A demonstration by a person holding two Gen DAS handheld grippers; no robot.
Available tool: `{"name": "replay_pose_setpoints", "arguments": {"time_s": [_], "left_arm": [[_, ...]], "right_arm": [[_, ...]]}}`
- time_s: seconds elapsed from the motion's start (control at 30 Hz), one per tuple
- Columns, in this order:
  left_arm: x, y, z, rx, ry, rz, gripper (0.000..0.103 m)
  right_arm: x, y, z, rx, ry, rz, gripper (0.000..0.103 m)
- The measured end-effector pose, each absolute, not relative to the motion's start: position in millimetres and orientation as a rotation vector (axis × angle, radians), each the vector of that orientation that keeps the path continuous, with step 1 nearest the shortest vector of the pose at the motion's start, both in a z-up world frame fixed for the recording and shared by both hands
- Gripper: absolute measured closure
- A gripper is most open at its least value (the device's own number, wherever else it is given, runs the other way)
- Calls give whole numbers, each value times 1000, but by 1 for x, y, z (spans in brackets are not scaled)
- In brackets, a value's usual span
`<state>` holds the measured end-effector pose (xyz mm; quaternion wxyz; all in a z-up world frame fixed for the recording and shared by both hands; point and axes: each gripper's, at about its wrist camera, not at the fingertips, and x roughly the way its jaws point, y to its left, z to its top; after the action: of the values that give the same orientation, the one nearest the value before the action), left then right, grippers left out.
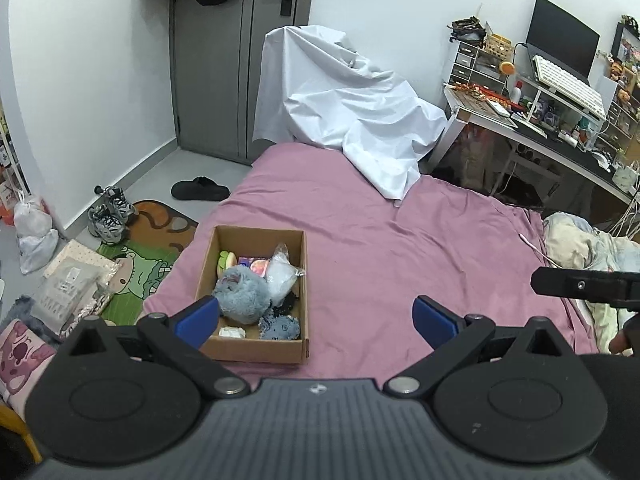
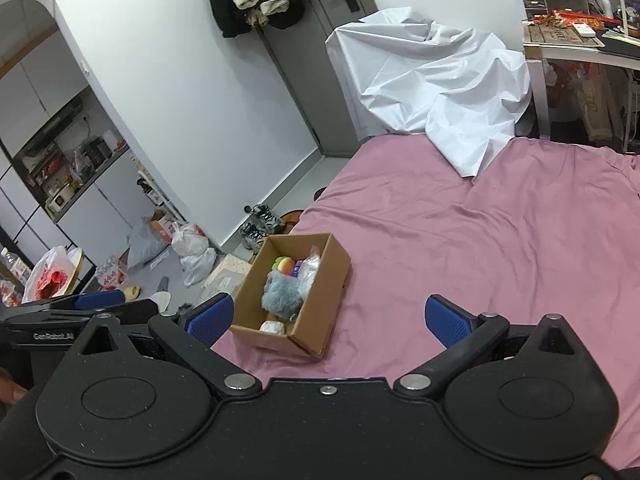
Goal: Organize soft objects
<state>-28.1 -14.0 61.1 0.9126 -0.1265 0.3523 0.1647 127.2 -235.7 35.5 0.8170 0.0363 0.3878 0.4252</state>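
Open brown cardboard box (image 1: 256,344) sitting on pink bedsheet (image 1: 400,248), collecting fluffy grey-blue plush (image 1: 240,294) and small soft toys. Left claw (image 1: 316,318) and right claw (image 2: 328,320) both hovering spread, gripping nothing; sorting seemingly done.

Low in the frame, the left tool (image 1: 316,318) hangs with its blue pads spread wide, empty, over the pink bed (image 1: 400,248). Left of centre, a cardboard box (image 1: 260,346) holds a grey plush (image 1: 240,294) among other soft toys.
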Motion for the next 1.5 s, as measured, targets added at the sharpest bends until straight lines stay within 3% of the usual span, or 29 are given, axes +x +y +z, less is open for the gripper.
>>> {"name": "replay_pose_setpoints", "arguments": {"time_s": [1.5], "left_arm": [[-31, -26, 45, -285, 758, 408, 1]], "right_arm": [[89, -245, 48, 4, 853, 790, 0]]}}
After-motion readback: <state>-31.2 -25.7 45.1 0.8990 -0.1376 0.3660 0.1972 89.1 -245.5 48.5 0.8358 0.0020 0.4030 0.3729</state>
